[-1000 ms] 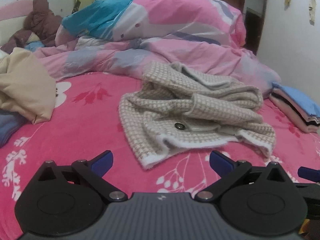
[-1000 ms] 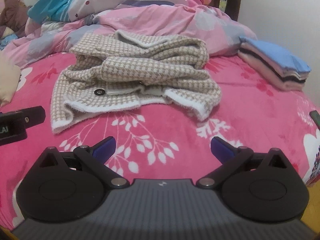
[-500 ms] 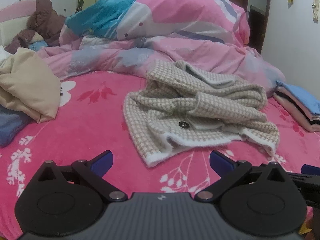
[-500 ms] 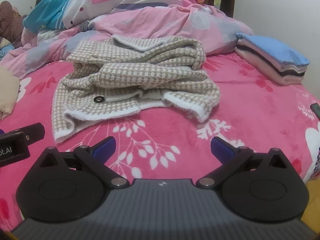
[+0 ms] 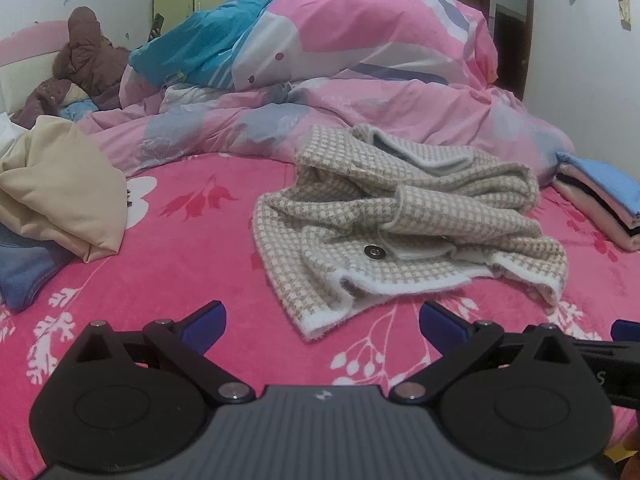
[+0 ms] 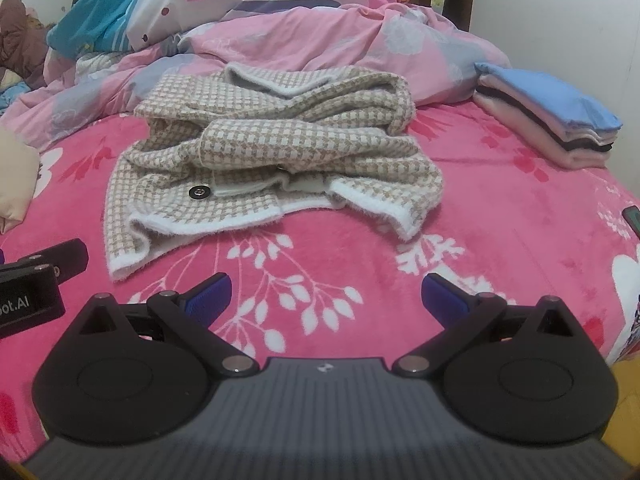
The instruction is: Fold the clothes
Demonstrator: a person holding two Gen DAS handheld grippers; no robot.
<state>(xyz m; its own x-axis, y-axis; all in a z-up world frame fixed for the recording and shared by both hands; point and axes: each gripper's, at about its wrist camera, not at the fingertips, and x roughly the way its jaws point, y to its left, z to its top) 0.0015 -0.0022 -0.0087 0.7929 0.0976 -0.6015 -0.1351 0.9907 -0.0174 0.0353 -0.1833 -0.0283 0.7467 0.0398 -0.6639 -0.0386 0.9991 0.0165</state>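
Note:
A crumpled beige-and-white checked jacket (image 5: 404, 220) with a dark snap button lies on the pink floral bed cover (image 5: 192, 264); it also shows in the right wrist view (image 6: 280, 152). My left gripper (image 5: 322, 326) is open and empty, hovering just short of the jacket's white near hem. My right gripper (image 6: 326, 294) is open and empty, a little before the jacket's front edge. The left gripper's body (image 6: 36, 280) shows at the right wrist view's left edge.
A stack of folded clothes with a blue top (image 6: 548, 112) sits at the right (image 5: 600, 200). A bunched pink quilt (image 5: 340, 60) fills the back. A beige garment (image 5: 60, 192) over denim lies at the left. The bed edge (image 6: 624, 356) is near right.
Both grippers have shifted slightly: the jacket sits a bit further right in the left view and slightly lower and larger in the right view. The jacket itself has not moved. Jaws stay open.

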